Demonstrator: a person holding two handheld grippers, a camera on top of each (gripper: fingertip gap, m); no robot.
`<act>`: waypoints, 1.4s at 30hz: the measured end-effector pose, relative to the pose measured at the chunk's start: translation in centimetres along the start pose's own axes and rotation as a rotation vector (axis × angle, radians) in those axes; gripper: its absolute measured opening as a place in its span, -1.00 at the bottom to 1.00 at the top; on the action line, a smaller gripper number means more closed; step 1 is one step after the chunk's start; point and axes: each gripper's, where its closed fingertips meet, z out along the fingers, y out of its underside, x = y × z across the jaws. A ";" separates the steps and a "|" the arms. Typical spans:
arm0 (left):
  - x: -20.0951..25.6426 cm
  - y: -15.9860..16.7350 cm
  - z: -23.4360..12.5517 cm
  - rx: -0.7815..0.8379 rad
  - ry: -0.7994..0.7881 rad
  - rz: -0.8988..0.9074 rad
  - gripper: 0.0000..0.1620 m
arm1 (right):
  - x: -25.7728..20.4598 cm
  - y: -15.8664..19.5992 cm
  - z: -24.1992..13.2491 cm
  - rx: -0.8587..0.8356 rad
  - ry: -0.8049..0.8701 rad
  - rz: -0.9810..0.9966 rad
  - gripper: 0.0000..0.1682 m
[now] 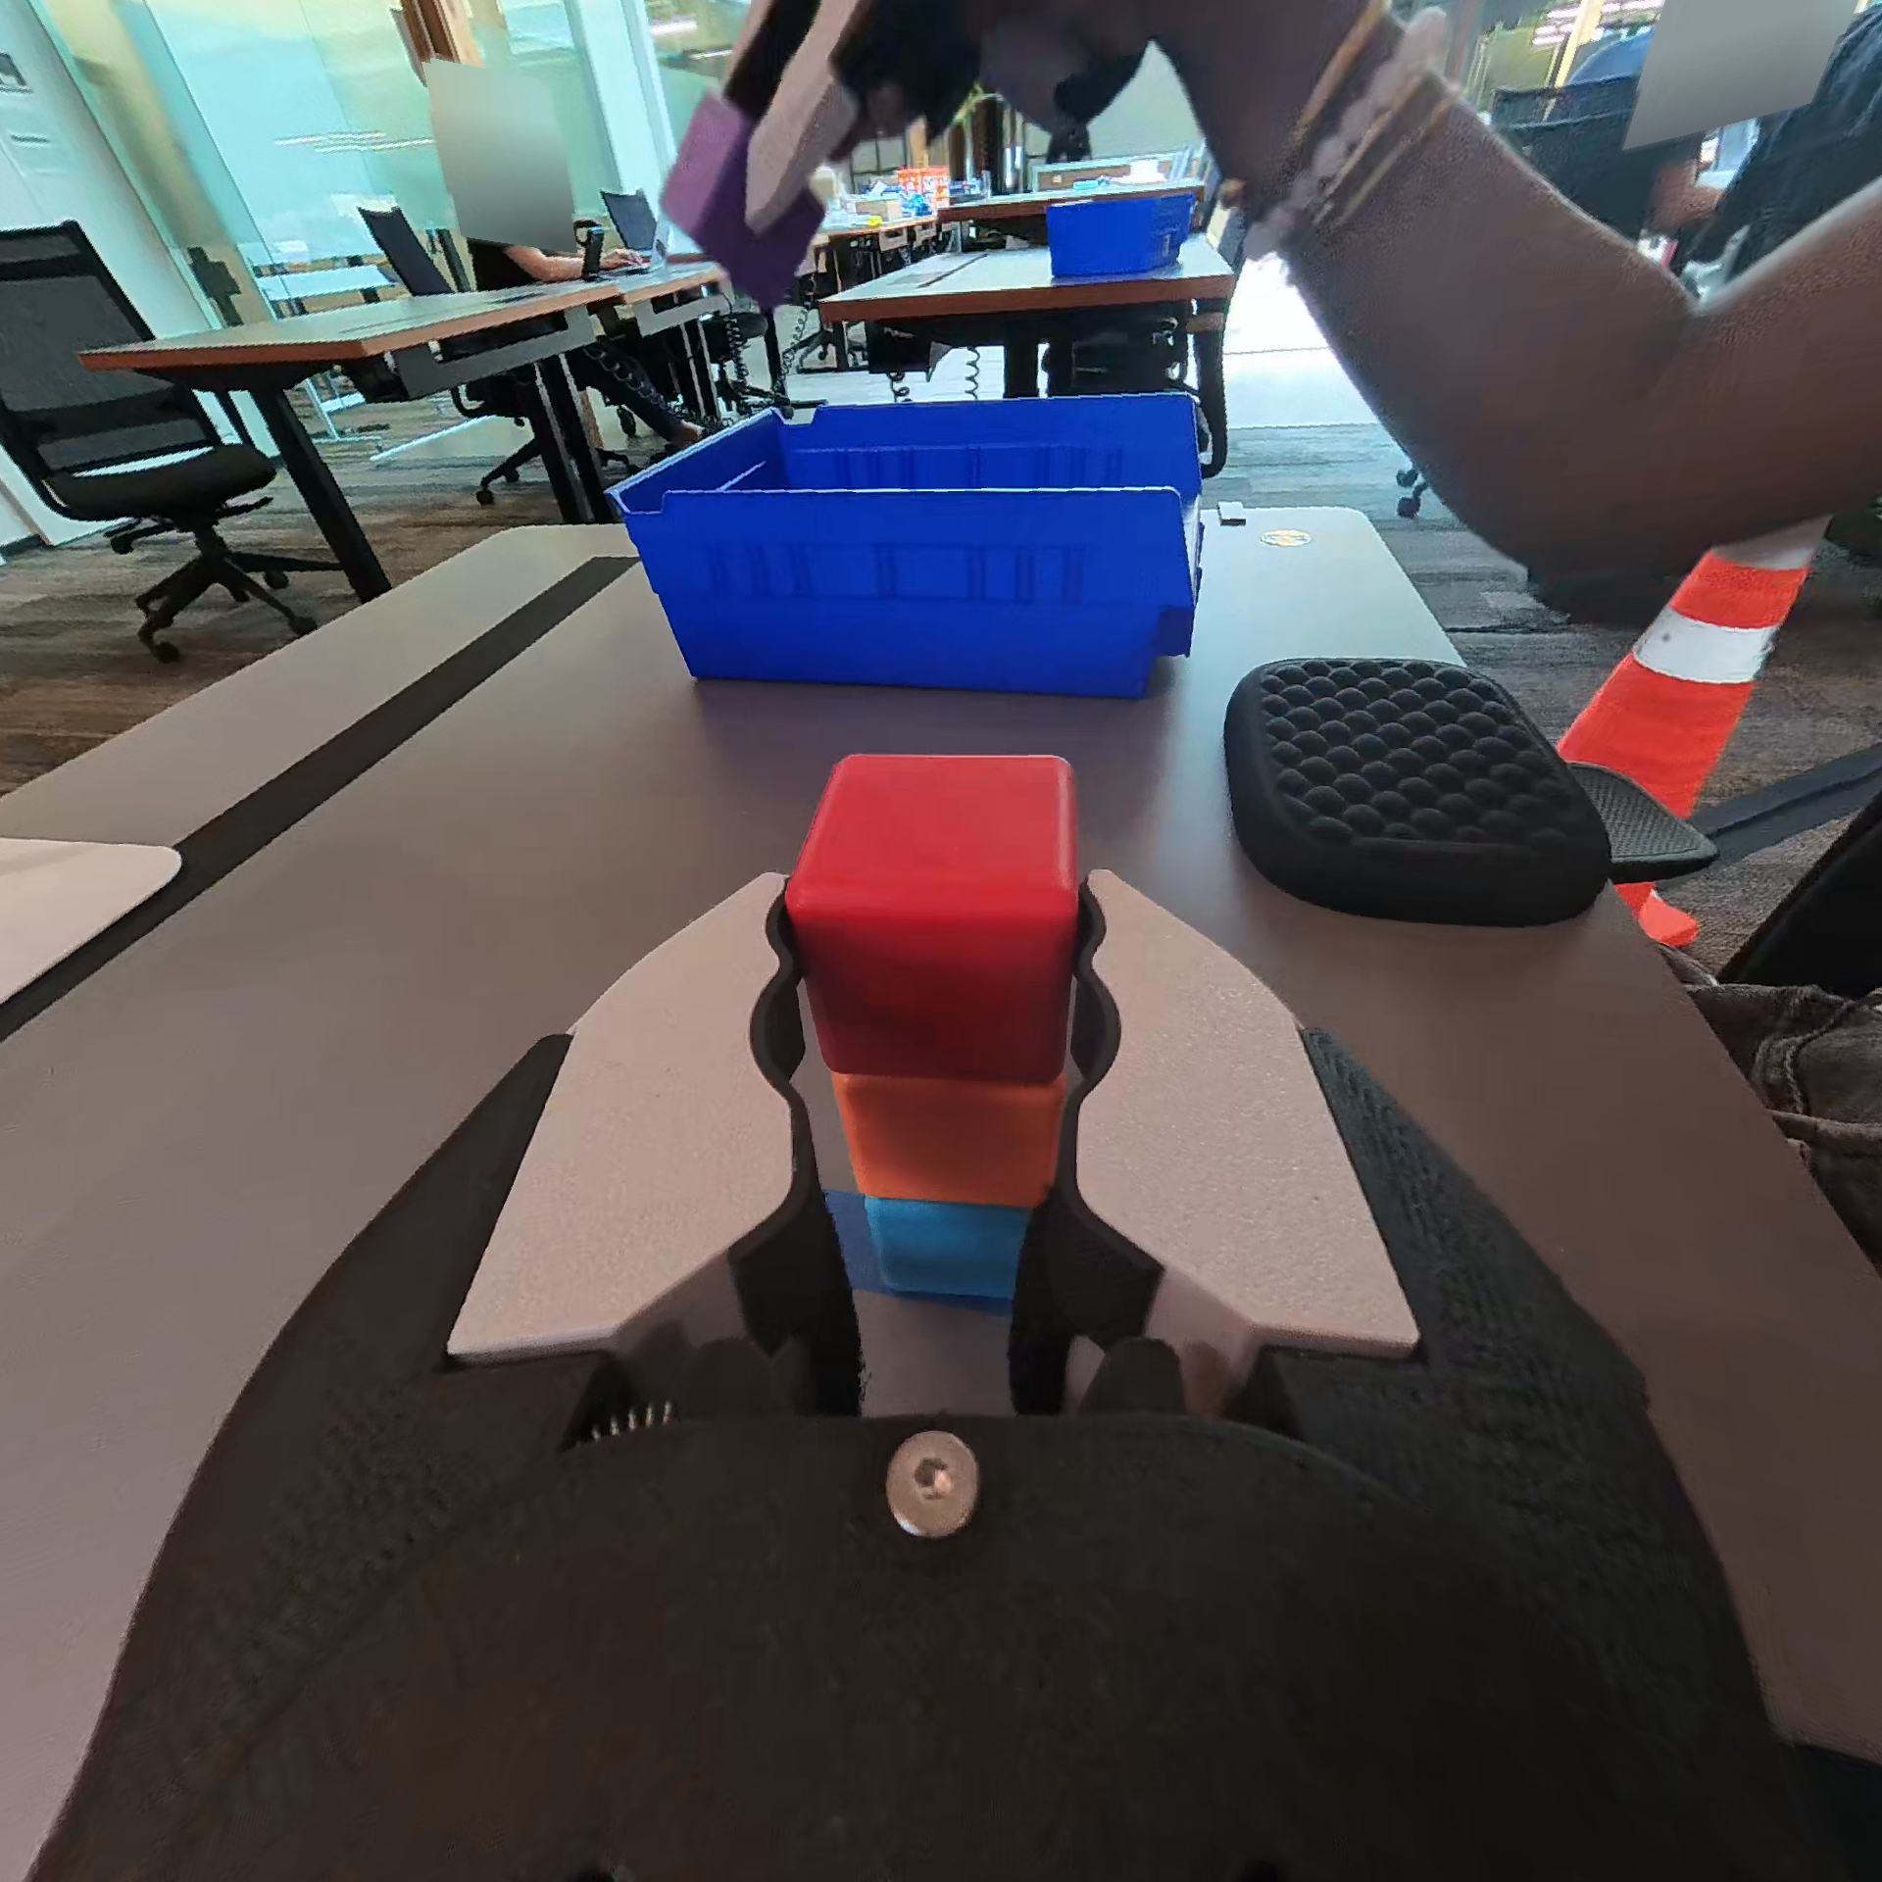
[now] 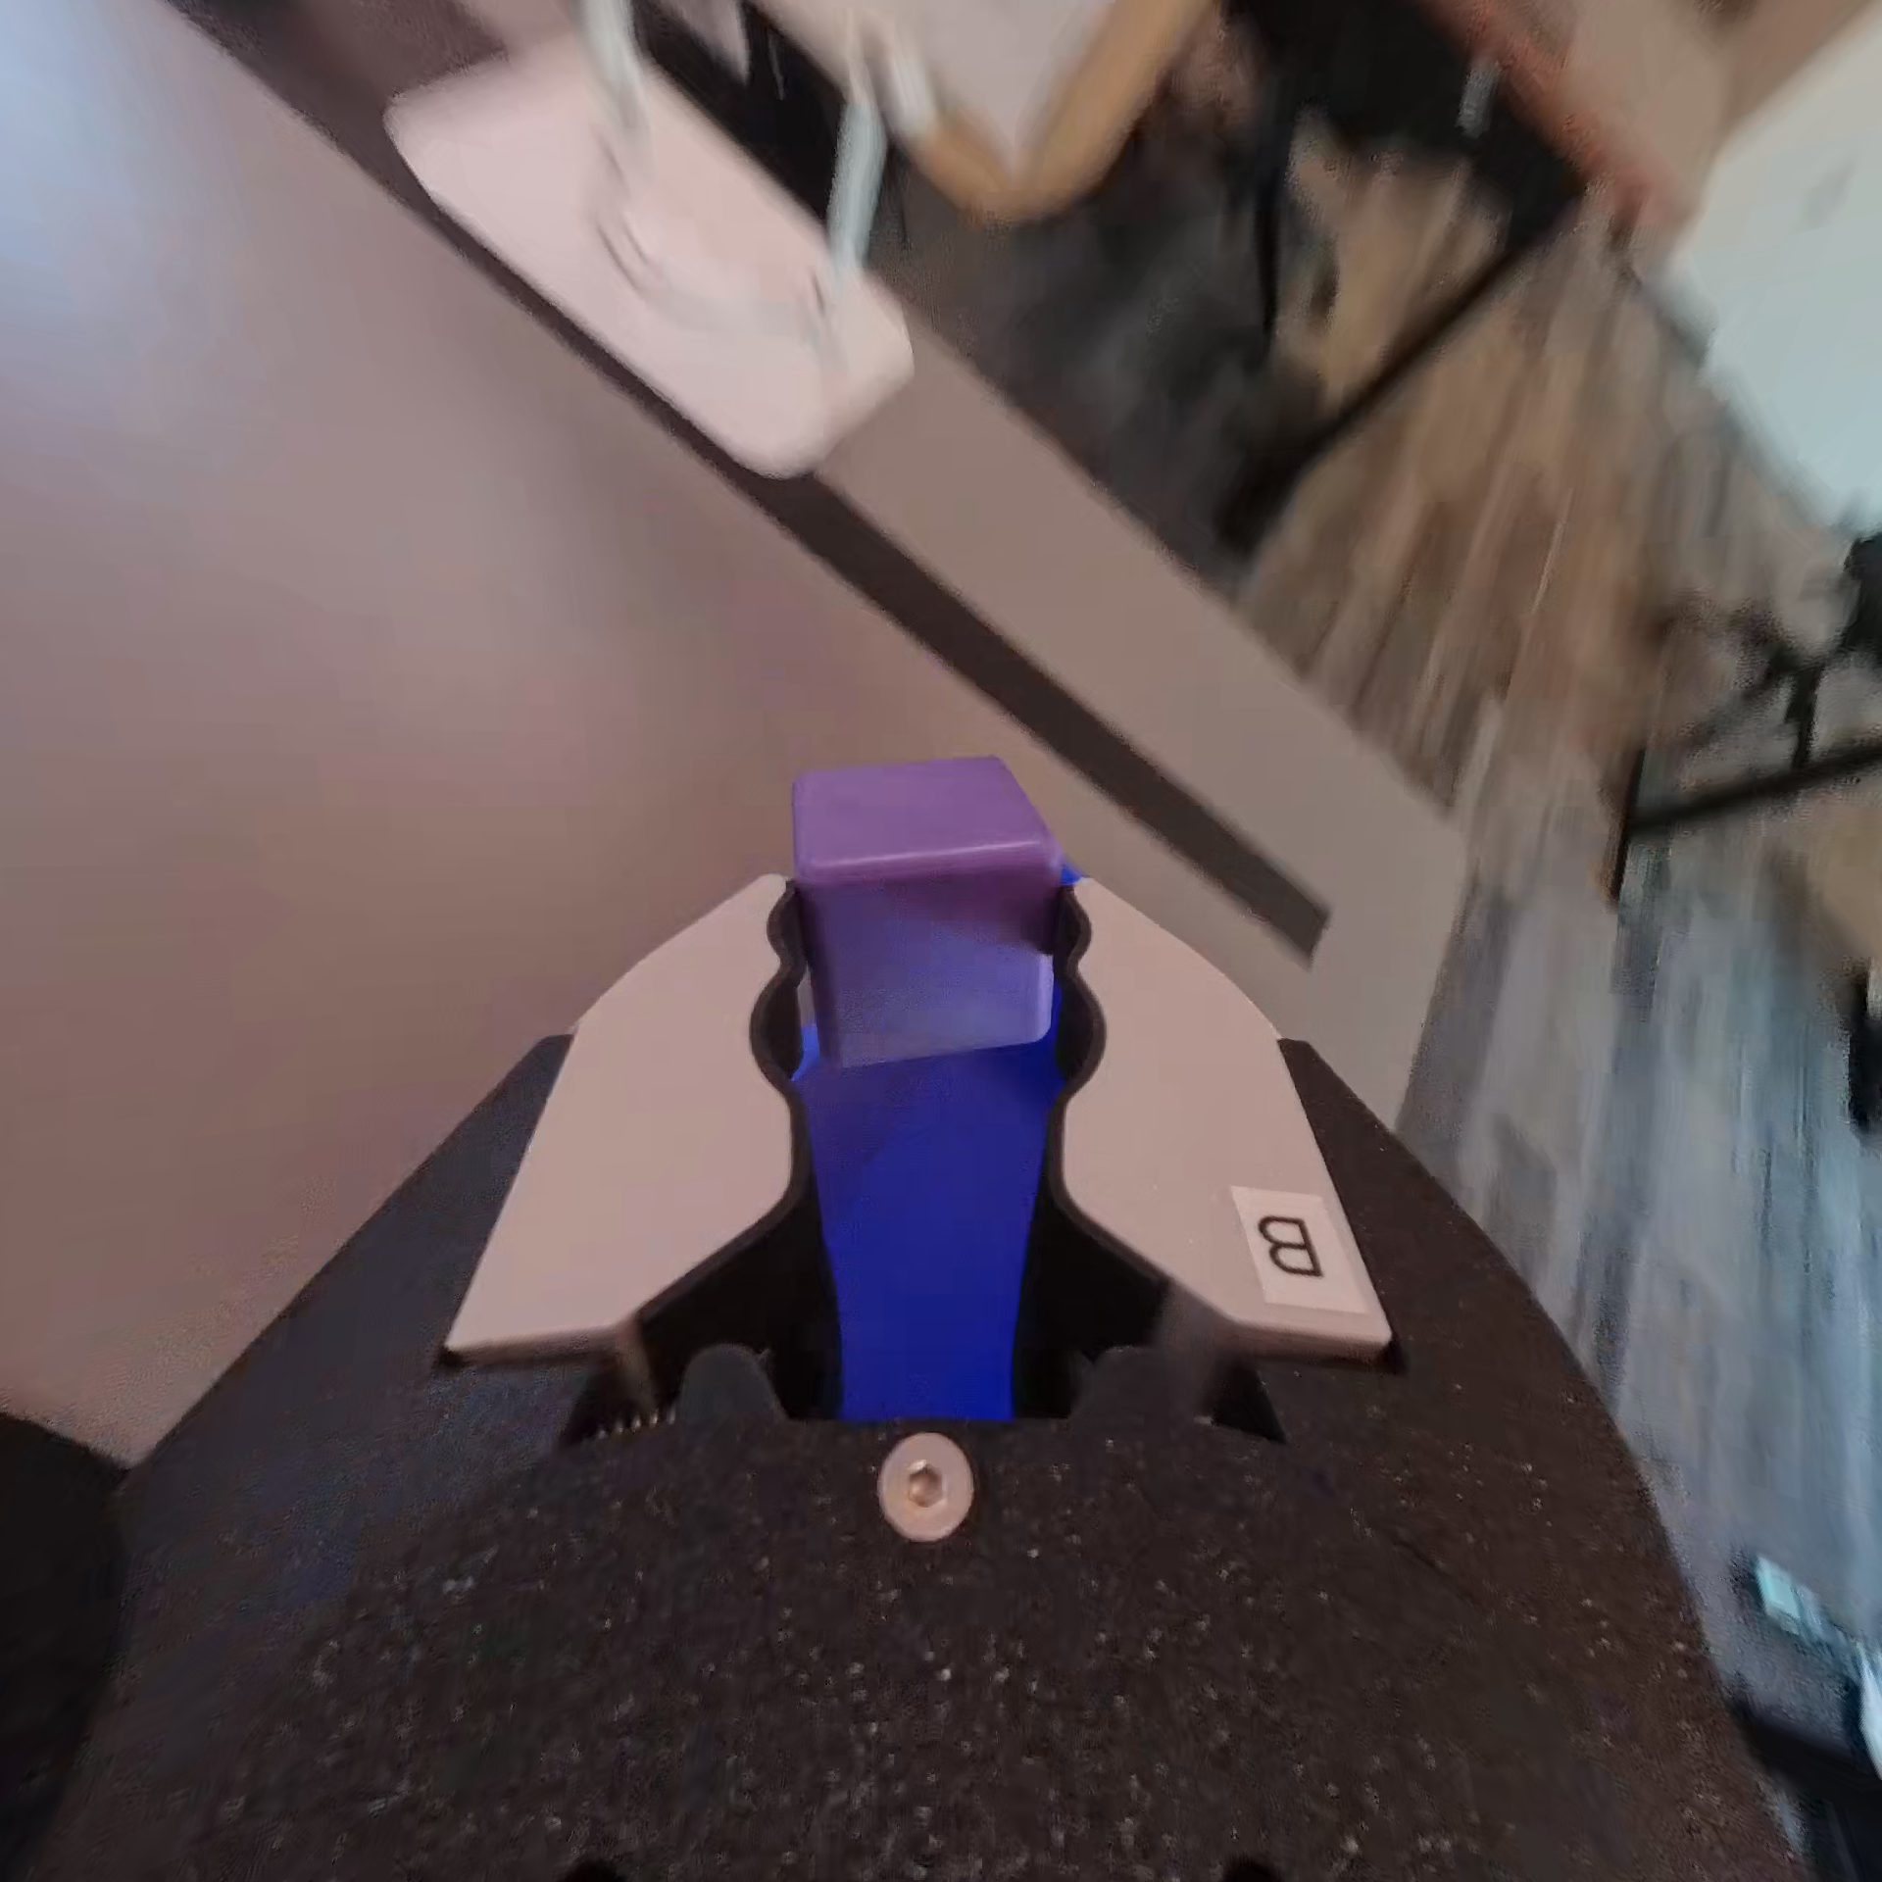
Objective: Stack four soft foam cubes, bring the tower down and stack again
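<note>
In the left wrist view, the left gripper (image 1: 935,967) clasped the red soft foam cube (image 1: 935,917) atop the orange foam cube (image 1: 947,1141) and the blue foam cube (image 1: 947,1248), apparently steadying the tower. In the right wrist view, the right gripper (image 2: 922,967) clenched the purple foam cube (image 2: 922,917) in the air above the blue plastic bin (image 2: 922,1222), probably to top the stack

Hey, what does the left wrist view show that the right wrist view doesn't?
Only the left wrist view shows the stack: the red cube on the orange cube on the light blue cube, with the left gripper closed on the red one. It also shows the black pad and the orange cone.

Only the right wrist view shows the white flat thing on the table and a sticker on its finger.

Both show the purple cube held by the right gripper, and the blue bin.
</note>
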 end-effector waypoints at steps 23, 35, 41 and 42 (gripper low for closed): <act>-0.4 1.2 0.2 -0.058 -0.012 0.010 -0.06 | 4.0 11.6 10.7 -0.593 0.010 0.241 -0.01; -0.1 5.6 1.5 -0.266 0.013 0.025 -0.04 | -23.6 -8.2 -1.5 0.238 -0.754 -0.451 0.11; -0.1 5.0 1.5 -0.233 0.025 0.019 -0.35 | -33.3 -5.5 -0.1 0.032 -0.933 -0.753 -0.08; -0.1 5.0 1.5 -0.235 0.019 0.019 -0.35 | -33.8 -5.1 0.5 -0.008 -0.918 -0.785 -0.14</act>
